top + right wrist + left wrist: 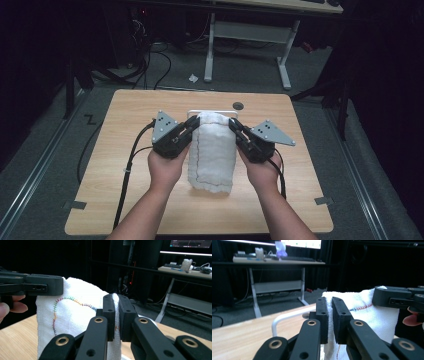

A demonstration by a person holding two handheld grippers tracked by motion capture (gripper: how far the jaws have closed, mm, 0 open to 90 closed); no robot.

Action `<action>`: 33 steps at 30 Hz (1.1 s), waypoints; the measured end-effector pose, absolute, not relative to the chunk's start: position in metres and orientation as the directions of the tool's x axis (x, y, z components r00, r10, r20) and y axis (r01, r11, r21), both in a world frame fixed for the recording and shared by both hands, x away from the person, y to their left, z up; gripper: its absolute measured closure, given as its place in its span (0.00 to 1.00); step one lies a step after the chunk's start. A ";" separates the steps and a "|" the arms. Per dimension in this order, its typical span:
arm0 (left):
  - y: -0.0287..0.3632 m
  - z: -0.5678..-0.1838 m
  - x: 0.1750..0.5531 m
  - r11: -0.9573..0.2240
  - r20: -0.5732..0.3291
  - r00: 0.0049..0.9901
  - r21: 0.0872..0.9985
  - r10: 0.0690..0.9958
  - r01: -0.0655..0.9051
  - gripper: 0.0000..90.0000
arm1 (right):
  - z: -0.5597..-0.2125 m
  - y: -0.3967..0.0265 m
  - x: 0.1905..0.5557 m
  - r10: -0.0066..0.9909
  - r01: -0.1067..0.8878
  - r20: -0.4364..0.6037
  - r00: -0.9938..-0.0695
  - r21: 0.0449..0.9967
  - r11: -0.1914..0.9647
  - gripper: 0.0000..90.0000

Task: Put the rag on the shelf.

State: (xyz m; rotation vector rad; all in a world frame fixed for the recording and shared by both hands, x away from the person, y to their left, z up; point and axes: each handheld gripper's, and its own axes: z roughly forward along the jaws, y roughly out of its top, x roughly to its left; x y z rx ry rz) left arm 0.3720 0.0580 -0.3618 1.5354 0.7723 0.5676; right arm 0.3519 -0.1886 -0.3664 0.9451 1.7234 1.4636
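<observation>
A white woven towel (212, 152) with coloured stitching hangs down over the middle of the wooden table (125, 150), lifted by its far edge. My left gripper (192, 123) is shut on the towel's top left corner (329, 296). My right gripper (233, 125) is shut on the top right corner (115, 298). In the left gripper view the towel (372, 315) stretches to the right, to where the right gripper's jaws (394, 297) pinch it. In the right gripper view the towel (72, 315) runs left to the other gripper (37, 286). The towel's lower end rests on the table near the person's forearms.
A white metal handle or rack (284, 317) stands on the table just behind the towel (210, 112). A round dark hole (238, 105) sits near the table's far edge. Beyond the table stand a white-legged desk (250, 35) and floor cables (150, 60).
</observation>
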 end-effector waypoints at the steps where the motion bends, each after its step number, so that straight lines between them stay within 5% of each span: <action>1: 0.058 -0.360 0.372 -0.010 -0.084 0.653 0.990 0.753 0.139 0.94 | -0.363 -0.189 0.352 0.861 0.094 -0.041 -0.507 0.990 0.102 0.96; 16: 0.045 -0.335 0.383 -0.050 -0.027 0.667 0.994 0.744 0.096 0.94 | -0.337 -0.202 0.359 0.869 0.070 -0.038 -0.493 0.994 0.083 0.96; 33: 0.035 -0.311 0.441 -0.112 0.026 0.631 0.989 0.775 0.096 0.93 | -0.315 -0.211 0.418 0.888 0.114 0.026 -0.459 0.993 0.030 0.96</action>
